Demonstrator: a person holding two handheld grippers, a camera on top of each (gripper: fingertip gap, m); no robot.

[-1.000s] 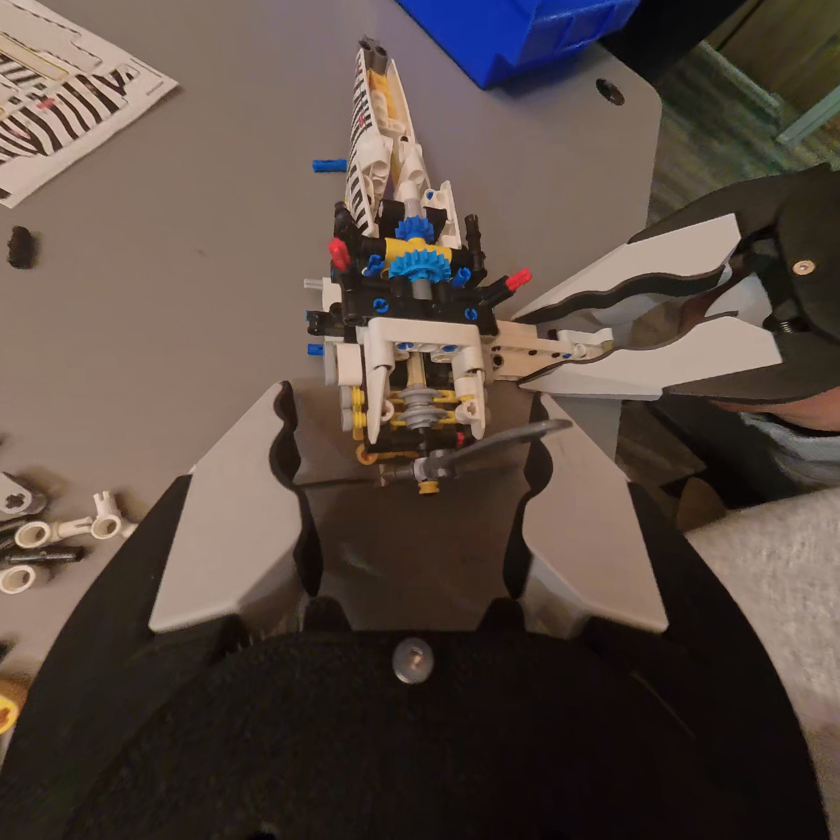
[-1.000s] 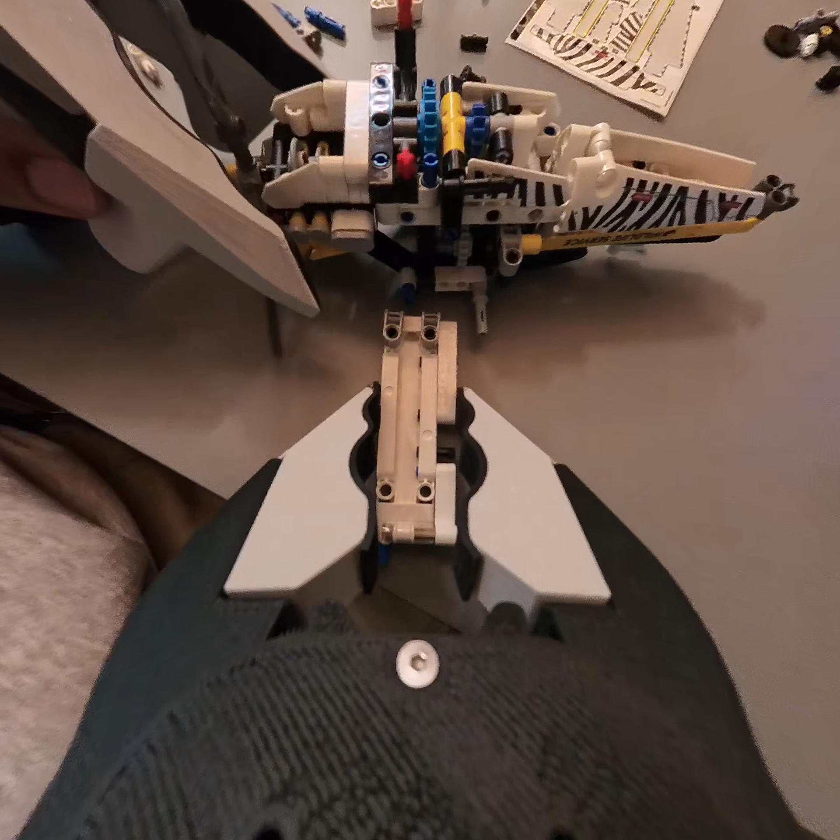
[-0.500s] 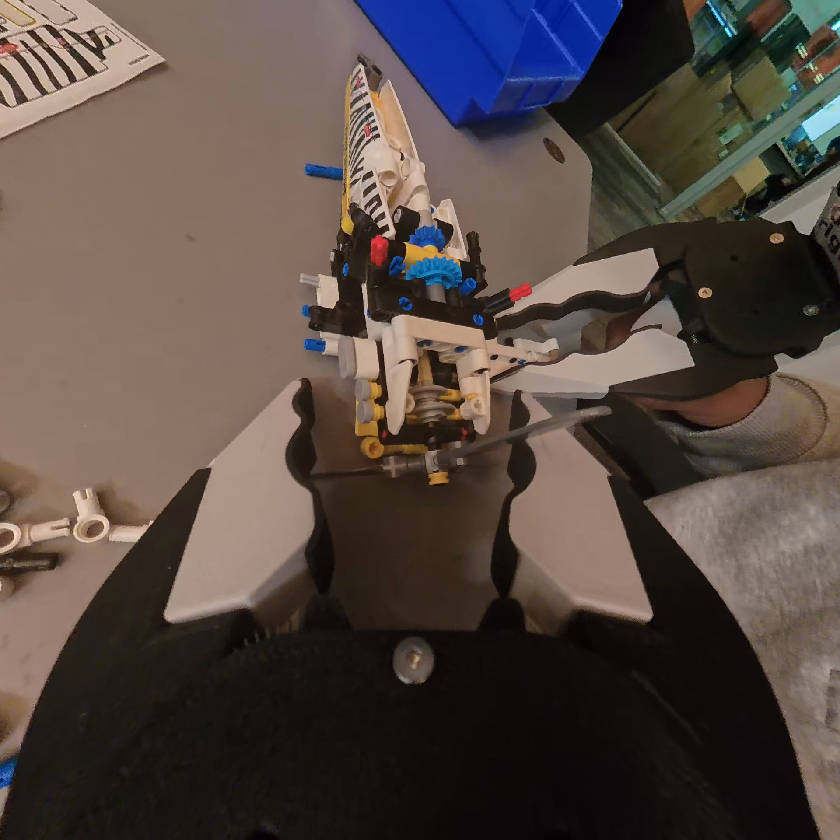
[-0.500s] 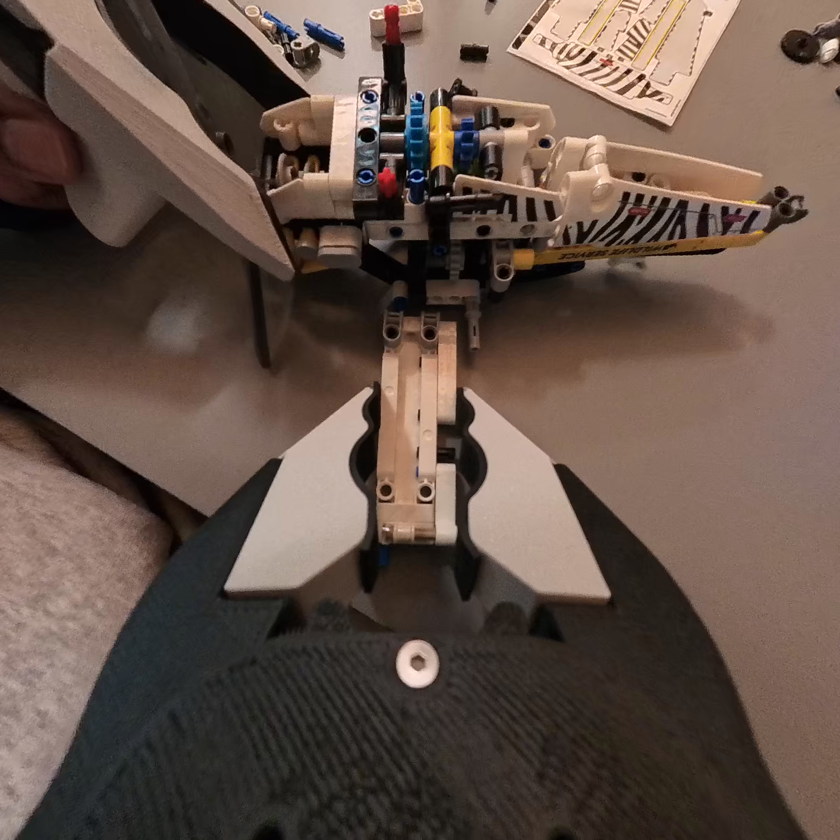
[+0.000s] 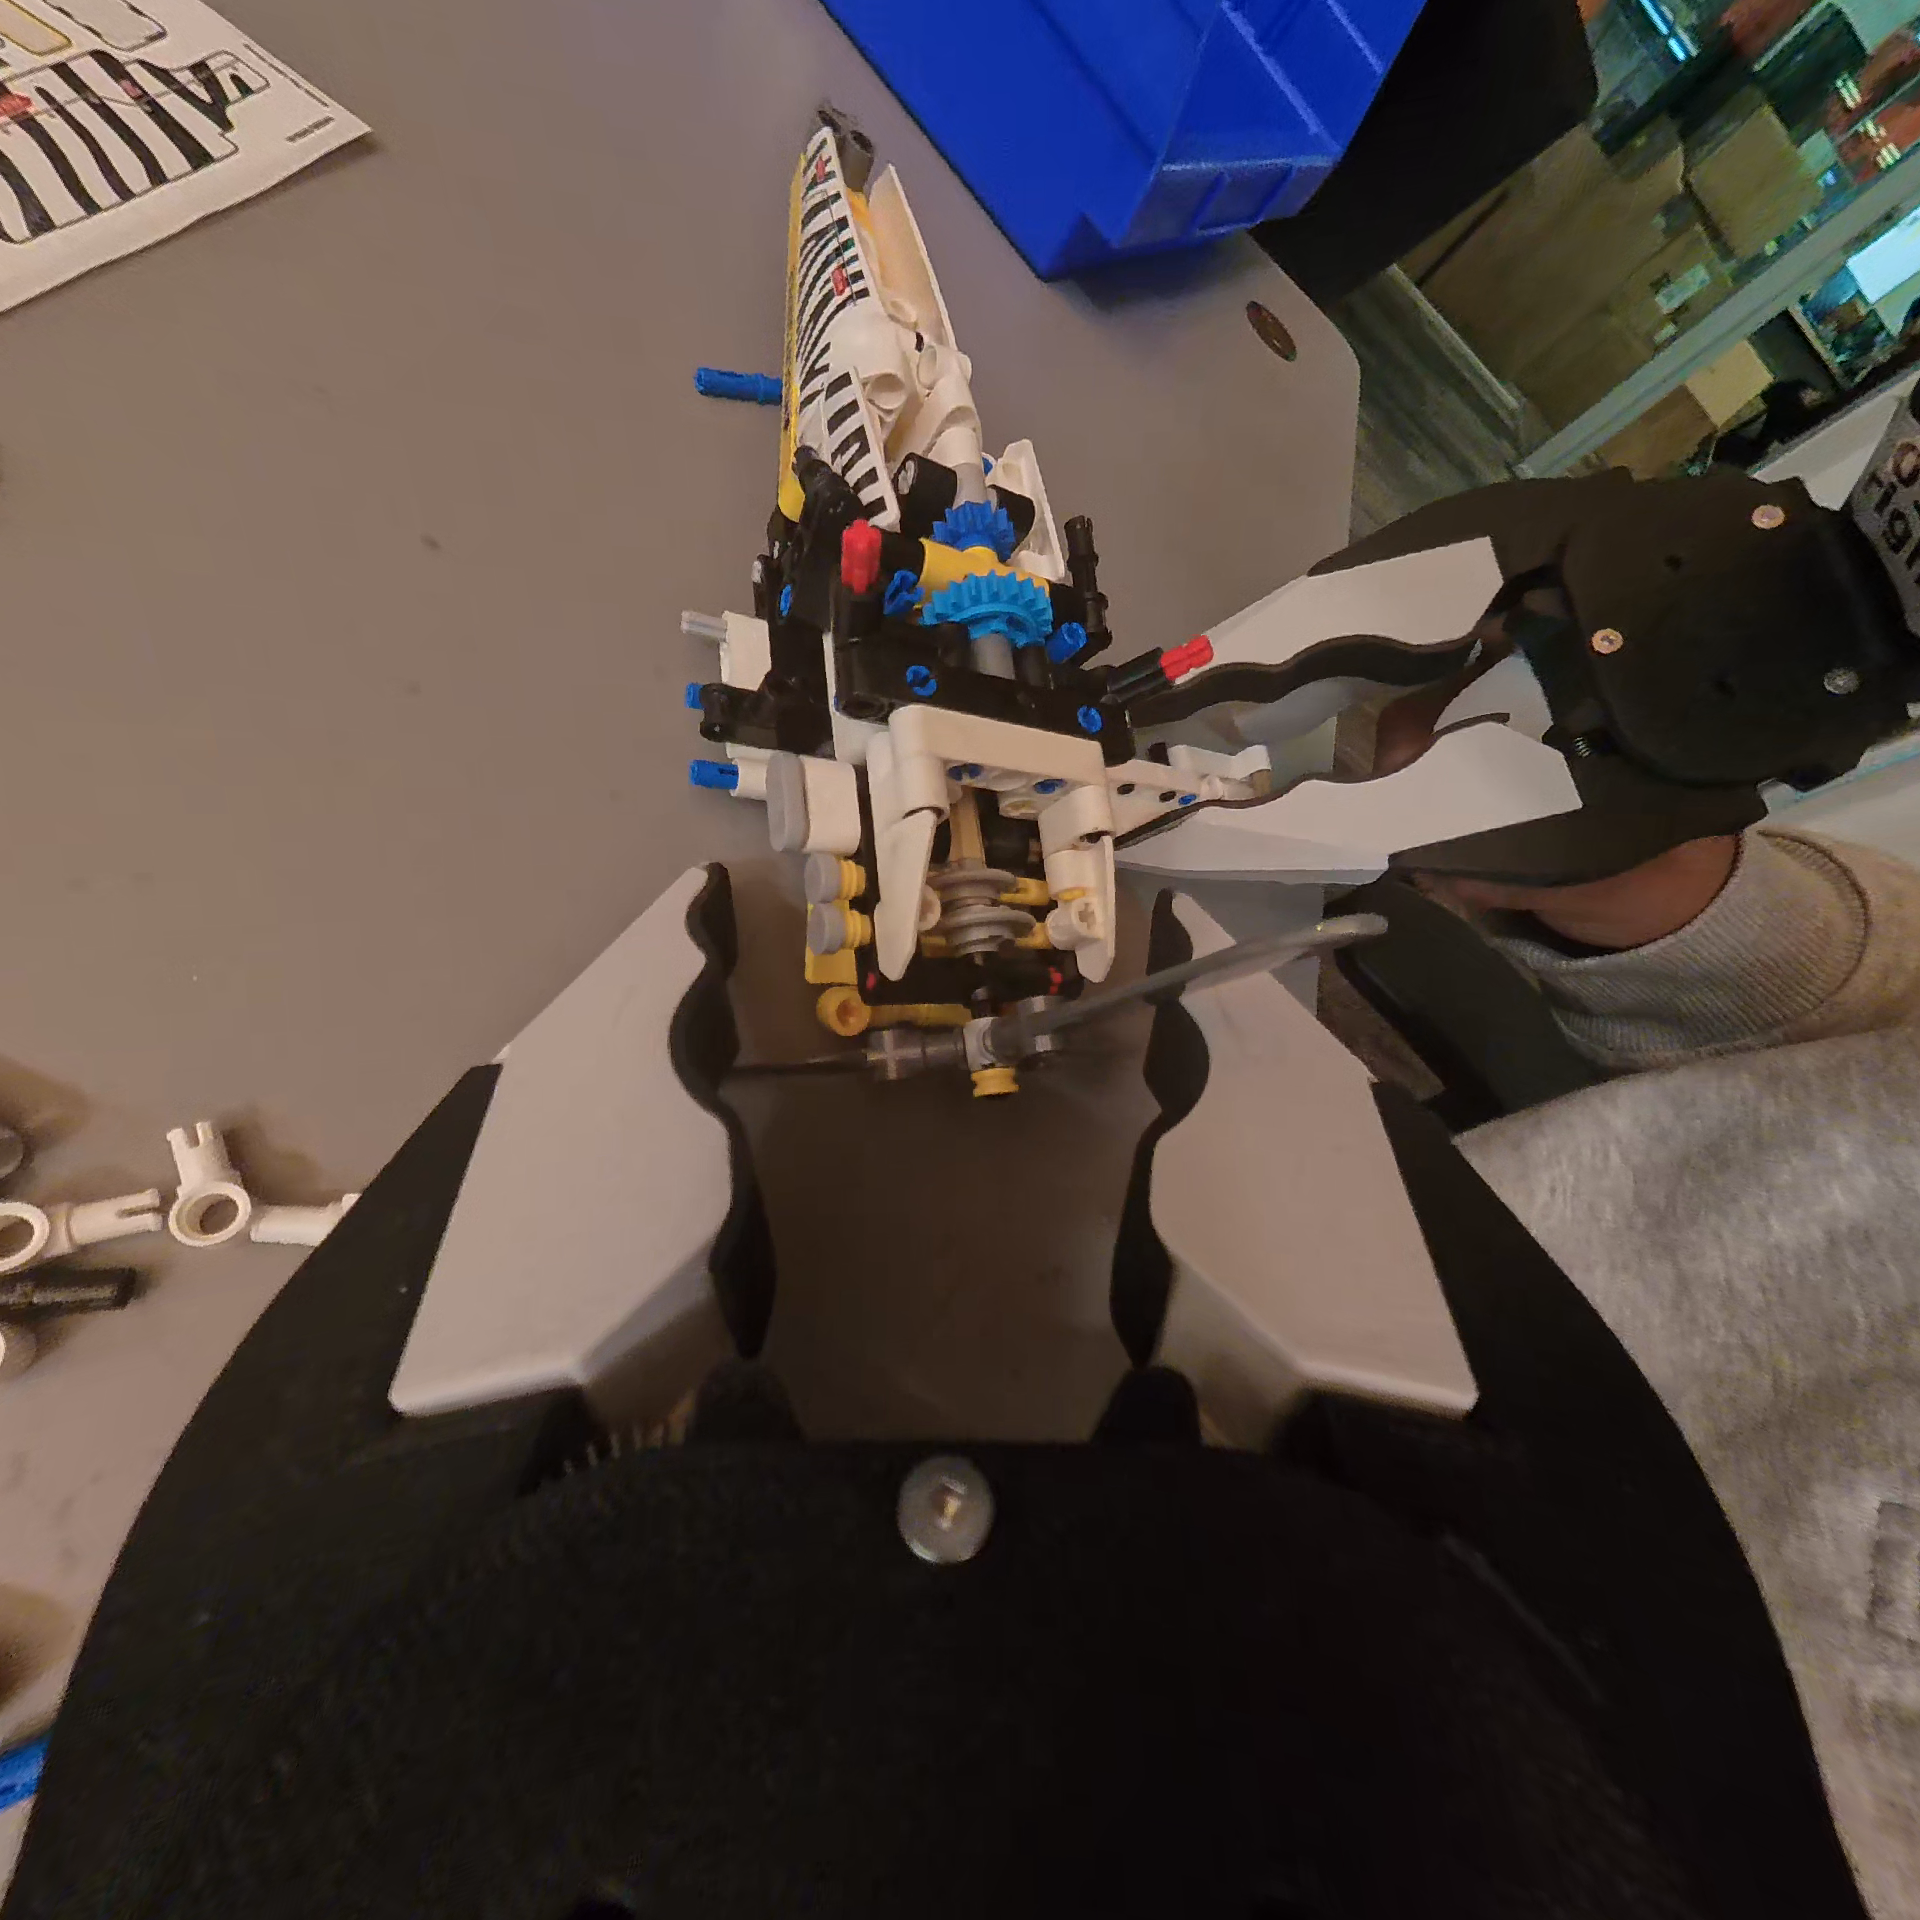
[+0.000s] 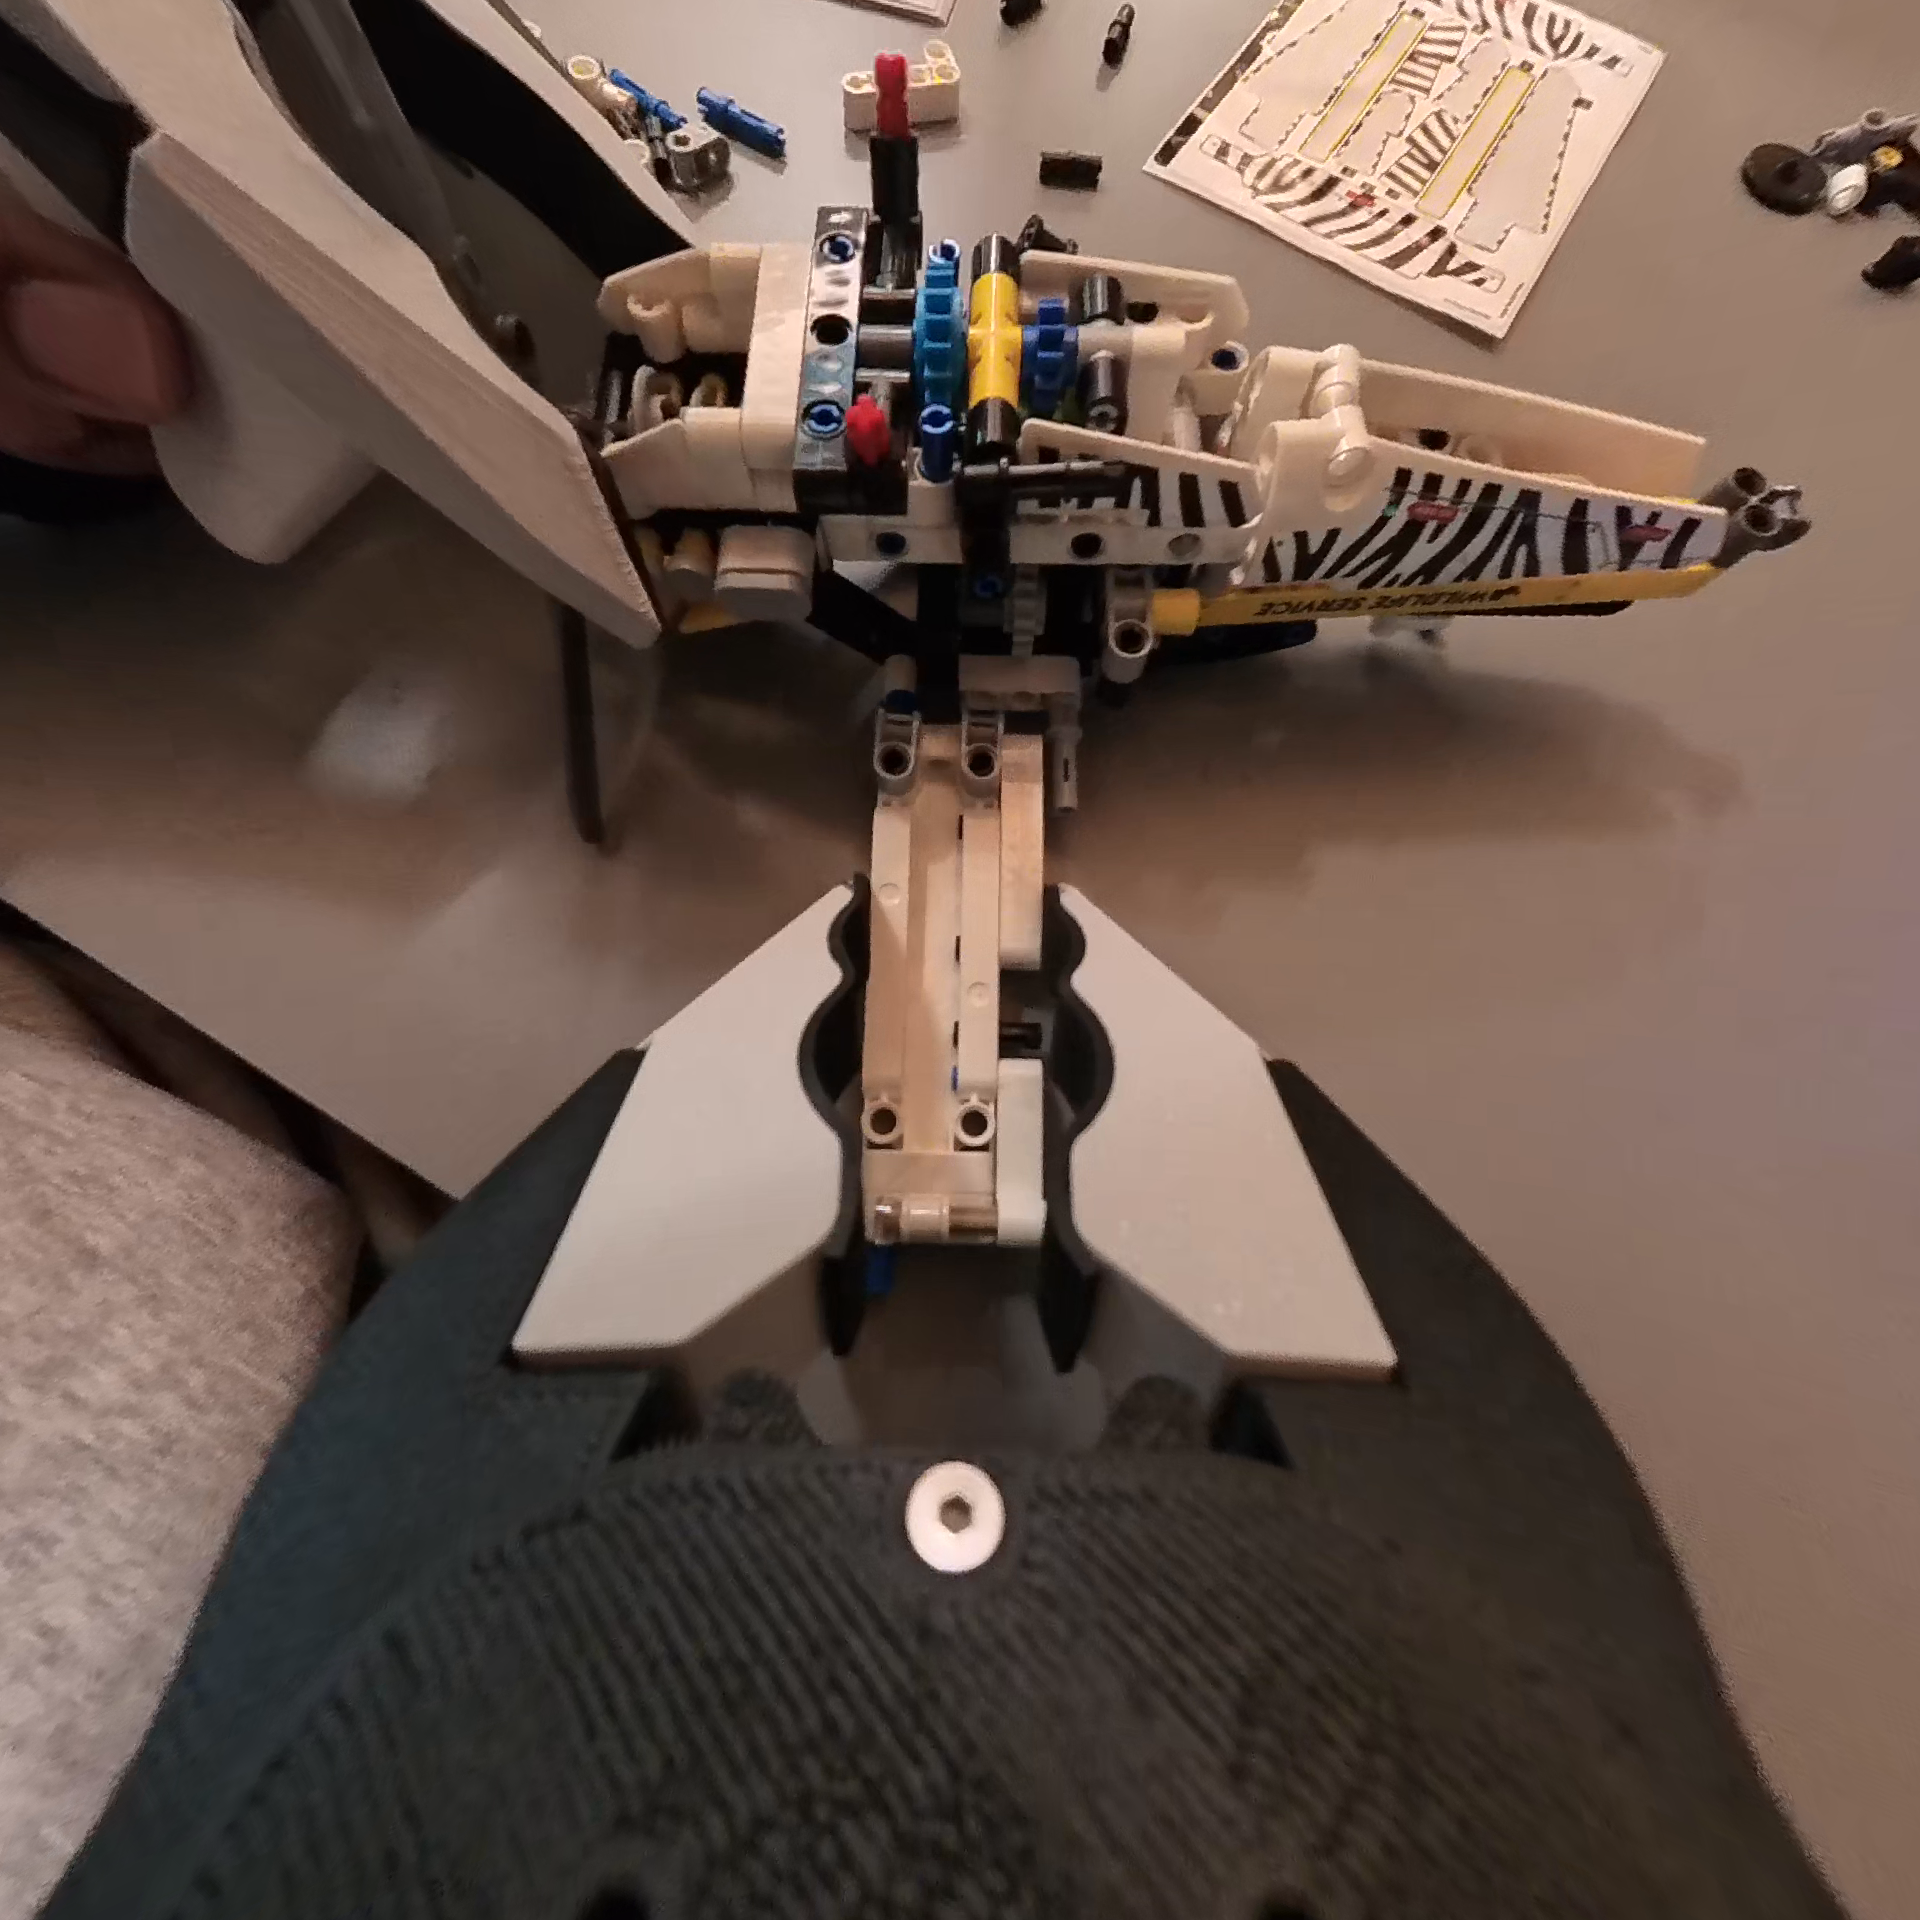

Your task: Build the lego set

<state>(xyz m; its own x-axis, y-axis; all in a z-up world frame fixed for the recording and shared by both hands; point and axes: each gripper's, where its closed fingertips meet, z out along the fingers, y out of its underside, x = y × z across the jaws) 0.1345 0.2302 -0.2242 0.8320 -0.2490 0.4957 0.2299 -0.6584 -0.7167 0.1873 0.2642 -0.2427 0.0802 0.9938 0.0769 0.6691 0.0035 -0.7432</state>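
Note:
The lego model [image 5: 935, 717], white with zebra-striped tail, blue gears and red pins, lies on the grey table [image 5: 364, 623]. My left gripper [image 5: 935, 904] is open, its fingers [image 5: 582, 1164] on either side of the model's near end, where a grey rotor blade [image 5: 1195, 977] sticks out. My right gripper [image 6: 956, 904] is shut on a long white sub-assembly [image 6: 956, 987]. Its far end touches the model's [image 6: 1039, 468] side. In the left wrist view the right gripper [image 5: 1247, 758] comes in from the right. In the right wrist view a left gripper finger [image 6: 395, 364] covers the model's left end.
A blue bin [image 5: 1143, 104] stands behind the model's tail. A striped sticker sheet [image 6: 1403, 156] lies at the back. Loose white connectors [image 5: 197, 1195], a blue pin [image 5: 738, 382] and small parts [image 6: 904, 94] are scattered. The table edge [image 5: 1330, 582] is close on the right.
My right gripper has pushed the white sub-assembly forward until it meets the model's side. The left gripper has stayed open around the model's near end.

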